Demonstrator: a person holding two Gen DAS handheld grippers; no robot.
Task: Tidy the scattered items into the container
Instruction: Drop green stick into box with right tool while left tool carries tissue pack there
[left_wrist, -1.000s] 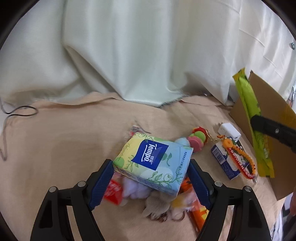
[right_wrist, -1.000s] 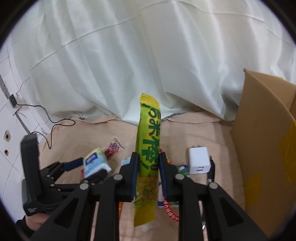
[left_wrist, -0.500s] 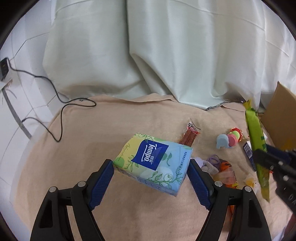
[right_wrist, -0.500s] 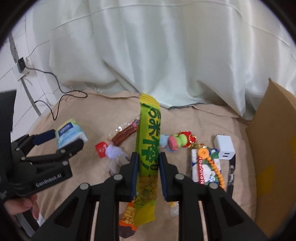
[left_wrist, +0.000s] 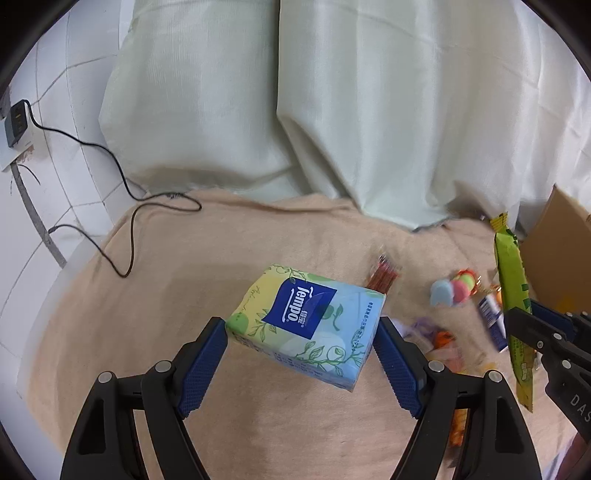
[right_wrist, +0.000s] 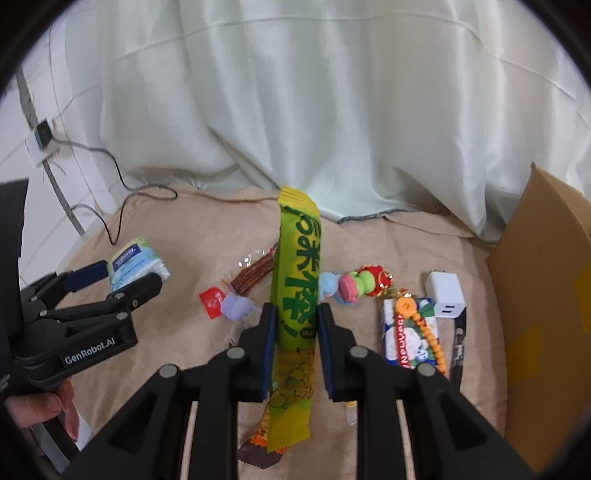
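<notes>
My left gripper (left_wrist: 301, 334) is shut on a blue-and-green Tempo tissue pack (left_wrist: 306, 323) and holds it above the beige cloth. The pack also shows in the right wrist view (right_wrist: 135, 267), far left. My right gripper (right_wrist: 295, 321) is shut on a long green snack bar (right_wrist: 297, 280), held upright; the bar also shows in the left wrist view (left_wrist: 511, 295). The cardboard box (right_wrist: 546, 295) stands at the right, its wall also showing in the left wrist view (left_wrist: 557, 251).
On the cloth lie a red stick snack (right_wrist: 255, 275), a purple plush (right_wrist: 238, 308), a colourful caterpillar toy (right_wrist: 351, 282), a white charger (right_wrist: 445, 295), a small carton with an orange bead chain (right_wrist: 406, 332) and an orange packet (right_wrist: 258, 448). A black cable (left_wrist: 122, 229) trails at left. White curtain behind.
Both grippers have drawn back and up from the pile with their items. The tissue pack moved left, away from the scattered items. The box now sits farther right in both views.
</notes>
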